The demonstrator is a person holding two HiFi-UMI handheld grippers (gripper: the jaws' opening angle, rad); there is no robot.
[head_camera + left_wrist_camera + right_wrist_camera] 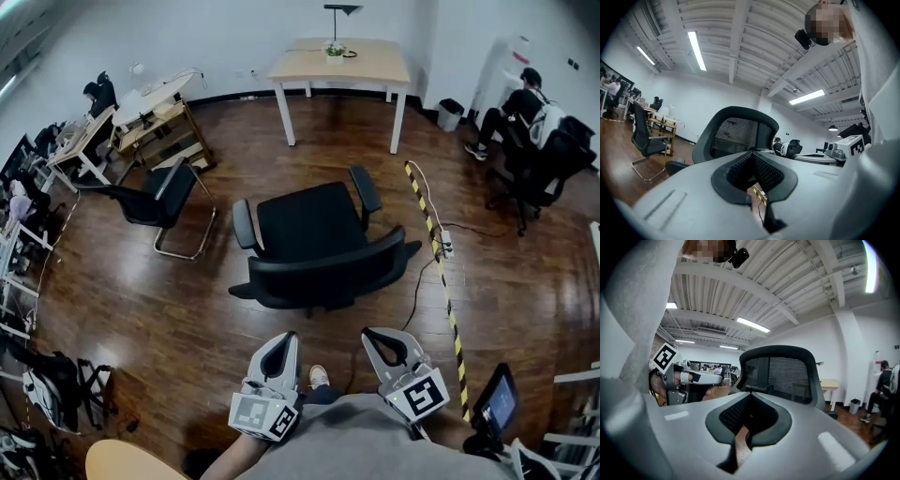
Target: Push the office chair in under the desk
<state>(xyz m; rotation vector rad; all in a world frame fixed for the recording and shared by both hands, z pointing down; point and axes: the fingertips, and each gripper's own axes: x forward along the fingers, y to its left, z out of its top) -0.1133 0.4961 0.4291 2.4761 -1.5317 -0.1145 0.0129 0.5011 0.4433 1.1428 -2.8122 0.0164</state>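
A black office chair [314,242] with a mesh back stands on the wood floor in the middle of the head view, its backrest toward me and its seat facing the light wooden desk [340,64] at the far wall. It is well apart from that desk. My left gripper [281,349] and right gripper [380,341] are held close to my body, just short of the backrest, both shut and empty. The mesh backrest [736,136] fills the left gripper view ahead of the jaws, and the same backrest [785,376] rises ahead in the right gripper view.
A second black chair [155,199] on a sled base stands left. A yellow-black taped cable strip [436,253] with a power strip runs along the floor at the right. A seated person [520,108] is at the far right, beside a bin [451,113]. Cluttered desks [150,108] line the left.
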